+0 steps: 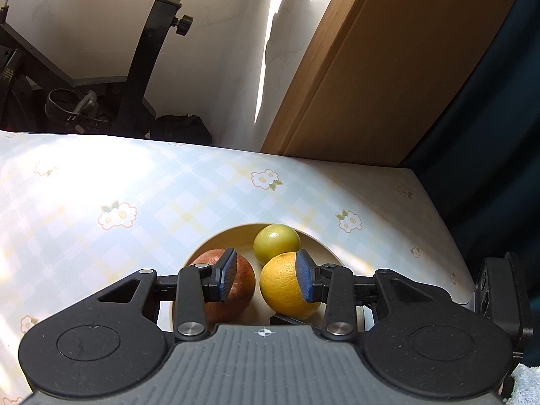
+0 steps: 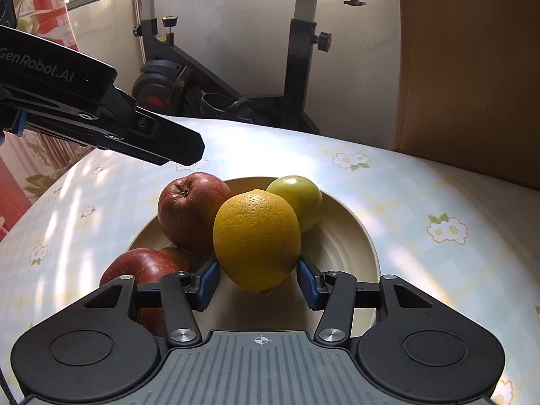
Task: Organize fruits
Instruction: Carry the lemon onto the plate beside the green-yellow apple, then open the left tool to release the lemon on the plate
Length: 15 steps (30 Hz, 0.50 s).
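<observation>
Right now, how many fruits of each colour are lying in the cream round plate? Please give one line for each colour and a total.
Red round apples: 2, one at the back and one at the front left
Yellow-orange round citrus fruit: 1
Green round fruit: 1
Total: 4, all on the cream round plate

Orange (image 2: 257, 239) between right gripper (image 2: 258, 281) pads: dimpled, matt peel. Green fruit (image 2: 298, 199) beyond: smooth, glossy. Plate (image 2: 347, 249) beneath: glazed, faintly ridged. Tablecloth (image 2: 422, 202) looked smooth, slightly sheeny. Pads (image 2: 207, 281) were ribbed blue rubber.
</observation>
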Available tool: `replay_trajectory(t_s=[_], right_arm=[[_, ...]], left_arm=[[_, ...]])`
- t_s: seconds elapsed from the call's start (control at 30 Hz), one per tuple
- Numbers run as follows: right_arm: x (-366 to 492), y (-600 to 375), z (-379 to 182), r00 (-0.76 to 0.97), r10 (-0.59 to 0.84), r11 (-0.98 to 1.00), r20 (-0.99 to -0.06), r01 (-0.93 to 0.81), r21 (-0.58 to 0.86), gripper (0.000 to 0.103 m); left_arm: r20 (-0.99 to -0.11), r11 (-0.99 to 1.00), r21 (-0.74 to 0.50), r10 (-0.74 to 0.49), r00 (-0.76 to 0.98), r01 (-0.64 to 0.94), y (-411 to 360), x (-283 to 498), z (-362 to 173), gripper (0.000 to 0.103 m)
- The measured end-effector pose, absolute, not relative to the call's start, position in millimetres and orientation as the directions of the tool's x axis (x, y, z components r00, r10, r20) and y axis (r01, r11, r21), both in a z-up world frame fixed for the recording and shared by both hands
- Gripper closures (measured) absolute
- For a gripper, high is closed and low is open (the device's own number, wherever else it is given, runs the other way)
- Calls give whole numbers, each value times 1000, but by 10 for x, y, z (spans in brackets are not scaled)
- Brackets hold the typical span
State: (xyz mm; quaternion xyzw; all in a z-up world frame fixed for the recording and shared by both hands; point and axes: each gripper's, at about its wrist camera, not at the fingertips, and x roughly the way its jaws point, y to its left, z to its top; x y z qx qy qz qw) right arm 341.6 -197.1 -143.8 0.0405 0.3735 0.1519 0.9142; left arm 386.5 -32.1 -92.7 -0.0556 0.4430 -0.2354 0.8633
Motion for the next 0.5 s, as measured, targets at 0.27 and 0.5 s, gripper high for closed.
replay_trajectory(t_s=[0.27, 0.5], right_arm=[[3384, -1951, -1512, 687, 274, 962, -673, -191, 196, 56], [3249, -2003, -1424, 726, 272, 960, -632, -162, 227, 45]], left_arm=[[-732, 914, -285, -401, 550, 288, -98, 3738, -890, 63], [-735, 935, -247, -353, 579, 256, 32, 3532, -867, 63]])
